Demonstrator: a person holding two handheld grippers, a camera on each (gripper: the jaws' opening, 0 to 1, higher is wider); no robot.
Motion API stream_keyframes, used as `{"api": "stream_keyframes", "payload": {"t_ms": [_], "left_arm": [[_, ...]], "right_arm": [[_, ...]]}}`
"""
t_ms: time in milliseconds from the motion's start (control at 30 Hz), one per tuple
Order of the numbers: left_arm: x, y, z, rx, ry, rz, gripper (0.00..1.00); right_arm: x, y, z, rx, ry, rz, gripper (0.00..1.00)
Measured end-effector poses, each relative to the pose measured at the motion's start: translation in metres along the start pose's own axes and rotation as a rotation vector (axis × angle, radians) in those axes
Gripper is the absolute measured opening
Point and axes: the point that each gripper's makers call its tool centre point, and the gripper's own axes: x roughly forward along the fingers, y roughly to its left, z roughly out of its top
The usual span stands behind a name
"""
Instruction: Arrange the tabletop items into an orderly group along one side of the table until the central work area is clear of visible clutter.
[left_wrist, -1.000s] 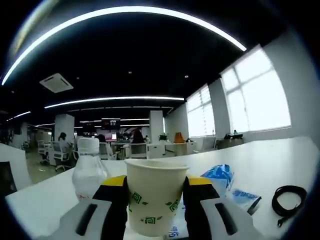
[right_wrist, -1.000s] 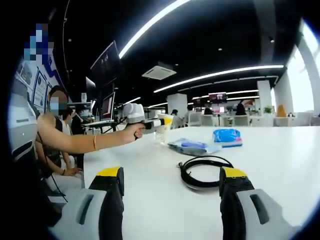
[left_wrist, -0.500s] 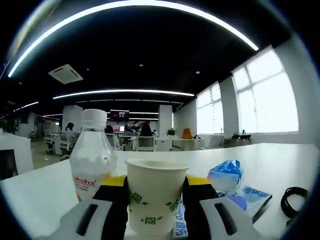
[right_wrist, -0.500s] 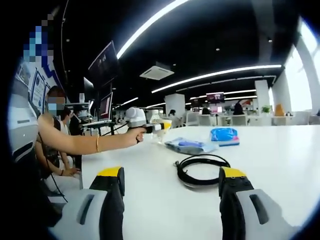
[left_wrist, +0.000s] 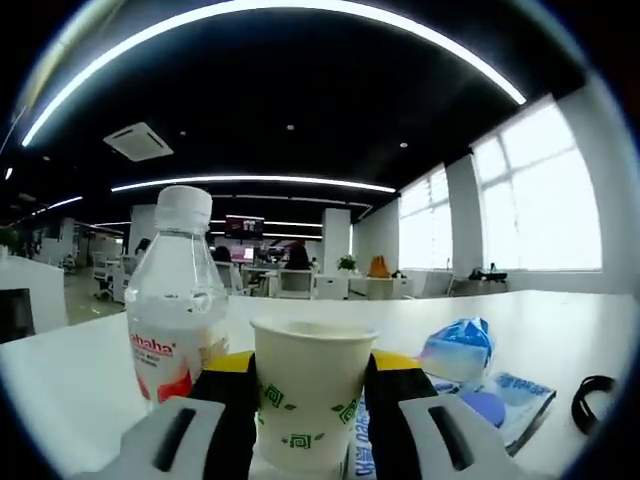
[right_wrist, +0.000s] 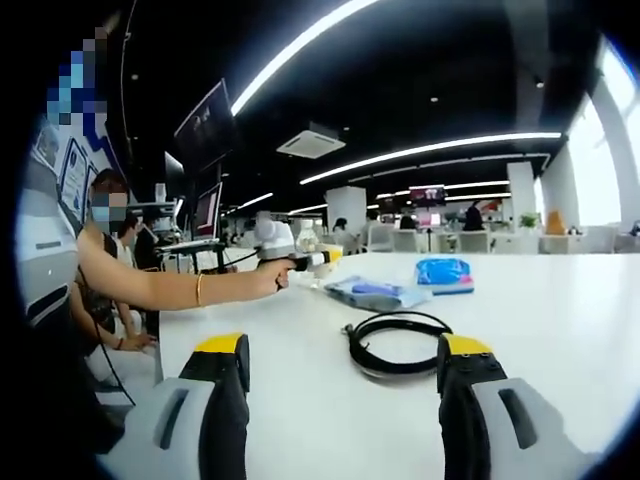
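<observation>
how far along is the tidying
Early. In hand: the left gripper is shut on a paper cup, close to the water bottle. Left: the black cable and blue packets lie mid-table; the right gripper is open and empty.

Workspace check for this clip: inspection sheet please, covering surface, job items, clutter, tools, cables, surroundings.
Surface: white table, mostly bare.
Job's things: paper cup held upright; water bottle standing beside it; blue packets lying flat.
Clutter: nothing seen beyond these.
Grippers: left tool shut on the cup; right tool open, holding nothing, above the table.
Cables: black cable coiled on the table ahead of the right tool.
Surroundings: open office, ceiling light strips, windows, seated person.
</observation>
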Motion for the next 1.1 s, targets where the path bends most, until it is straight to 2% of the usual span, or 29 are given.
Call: {"api": "stream_keyframes", "payload": {"t_ms": [167,467,600,767,900,933,1100], "left_arm": [[0.002,0.000,-0.006,0.043,0.010,0.007,0.40],[0.006,0.001,-0.005,0.026,0.000,0.022,0.40],[0.006,0.002,-0.009,-0.006,0.002,0.025,0.40],[0.006,0.001,-0.008,0.009,-0.013,0.032,0.41],[0.006,0.001,-0.004,0.087,-0.028,0.033,0.41],[0.006,0.000,-0.006,0.113,-0.017,0.028,0.41],[0.008,0.001,-0.014,0.078,0.004,0.034,0.41]], "right_arm": [[-0.002,-0.003,-0.001,0.003,0.001,-0.008,0.73],[-0.004,-0.006,-0.003,0.012,0.001,-0.013,0.73],[-0.006,-0.007,-0.003,0.015,-0.003,-0.015,0.73],[-0.008,-0.010,-0.004,0.019,-0.004,-0.022,0.72],[-0.010,-0.012,-0.006,0.022,-0.002,-0.026,0.72],[-0.010,-0.012,-0.006,0.023,-0.003,-0.028,0.72],[-0.010,-0.013,-0.007,0.028,-0.006,-0.028,0.72]]}}
